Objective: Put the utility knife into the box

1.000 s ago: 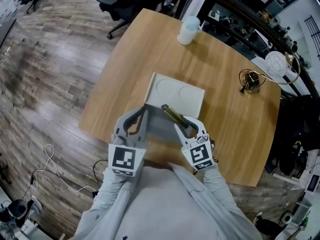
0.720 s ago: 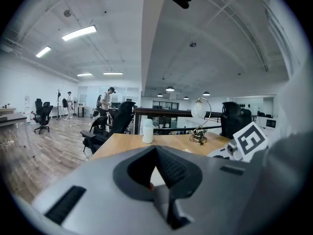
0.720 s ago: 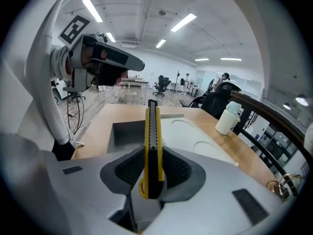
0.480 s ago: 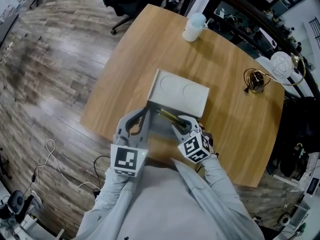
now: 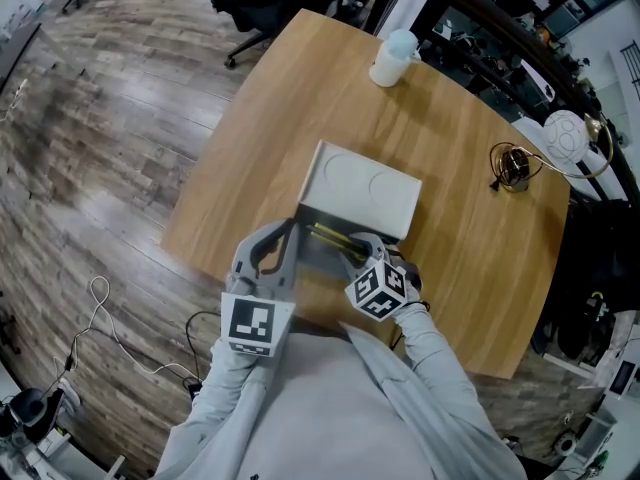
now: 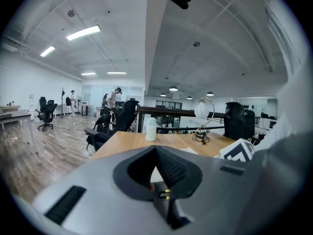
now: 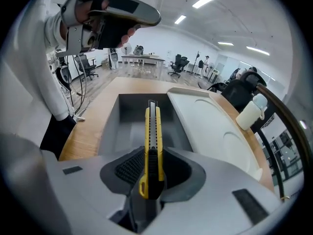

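Observation:
The yellow-and-black utility knife point(image 7: 152, 131) is pinched lengthwise in my right gripper point(image 7: 152, 161), which is shut on it. Its tip points down into the open grey box point(image 7: 126, 127). In the head view the knife point(image 5: 330, 234) slants over the box's point(image 5: 318, 260) inside, with the right gripper point(image 5: 362, 255) at the near right rim. My left gripper point(image 5: 288, 230) lies along the box's left wall. In the left gripper view its pads point(image 6: 168, 173) meet. Whether they pinch the wall I cannot make out.
The box's white lid point(image 5: 362, 190) lies open just beyond it on the wooden table point(image 5: 300, 98). A white bottle point(image 5: 392, 60) stands at the far edge. A wire-framed lamp point(image 5: 512, 168) with a white globe point(image 5: 562, 133) stands far right. Office chairs stand past the table.
My right gripper sank and tipped downward, rolling its marker cube. The knife came down from above the box and now points into it. The left gripper stayed put.

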`<state>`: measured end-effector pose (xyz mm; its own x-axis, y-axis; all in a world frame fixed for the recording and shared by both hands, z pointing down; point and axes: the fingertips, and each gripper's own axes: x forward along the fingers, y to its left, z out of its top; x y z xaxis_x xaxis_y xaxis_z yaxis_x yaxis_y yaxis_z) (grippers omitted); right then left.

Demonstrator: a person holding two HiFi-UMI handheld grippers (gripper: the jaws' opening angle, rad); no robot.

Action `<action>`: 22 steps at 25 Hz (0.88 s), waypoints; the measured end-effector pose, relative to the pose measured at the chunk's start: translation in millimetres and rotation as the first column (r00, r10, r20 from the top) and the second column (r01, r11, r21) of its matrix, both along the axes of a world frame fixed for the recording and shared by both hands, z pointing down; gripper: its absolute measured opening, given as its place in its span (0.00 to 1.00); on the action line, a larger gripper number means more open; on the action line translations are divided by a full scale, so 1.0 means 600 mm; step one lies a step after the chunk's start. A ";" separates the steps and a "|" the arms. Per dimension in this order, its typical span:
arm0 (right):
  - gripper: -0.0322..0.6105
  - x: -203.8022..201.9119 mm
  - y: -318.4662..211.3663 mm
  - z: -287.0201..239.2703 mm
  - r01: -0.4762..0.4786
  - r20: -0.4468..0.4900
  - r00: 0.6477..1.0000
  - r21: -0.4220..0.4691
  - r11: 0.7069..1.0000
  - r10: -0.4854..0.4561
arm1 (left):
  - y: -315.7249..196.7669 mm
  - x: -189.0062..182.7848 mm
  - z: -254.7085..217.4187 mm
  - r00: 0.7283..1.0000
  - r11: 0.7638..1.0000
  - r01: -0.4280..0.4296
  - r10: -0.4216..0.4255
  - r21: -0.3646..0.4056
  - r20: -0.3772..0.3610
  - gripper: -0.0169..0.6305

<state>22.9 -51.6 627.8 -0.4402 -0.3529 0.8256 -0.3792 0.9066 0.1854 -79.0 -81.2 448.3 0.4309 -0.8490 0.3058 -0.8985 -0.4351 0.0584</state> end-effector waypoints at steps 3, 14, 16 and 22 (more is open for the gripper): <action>0.25 -0.006 -0.001 0.010 0.012 -0.025 1.000 -0.018 1.000 -0.013 | 0.000 -0.006 0.004 1.000 1.000 -0.010 0.010 0.013 0.015 0.05; 0.25 -0.009 0.003 0.036 0.038 -0.090 0.995 -0.070 0.997 -0.044 | -0.005 -0.014 0.002 0.999 0.999 -0.025 0.024 0.029 0.030 0.05; 0.25 -0.008 0.005 0.039 0.045 -0.105 0.993 -0.077 0.996 -0.053 | -0.006 -0.013 0.001 0.999 0.999 -0.025 0.025 0.030 0.028 0.05; 0.25 -0.007 0.005 0.042 0.039 -0.105 0.993 -0.087 0.995 -0.048 | -0.008 -0.010 0.002 0.999 0.999 -0.028 0.027 0.031 0.027 0.05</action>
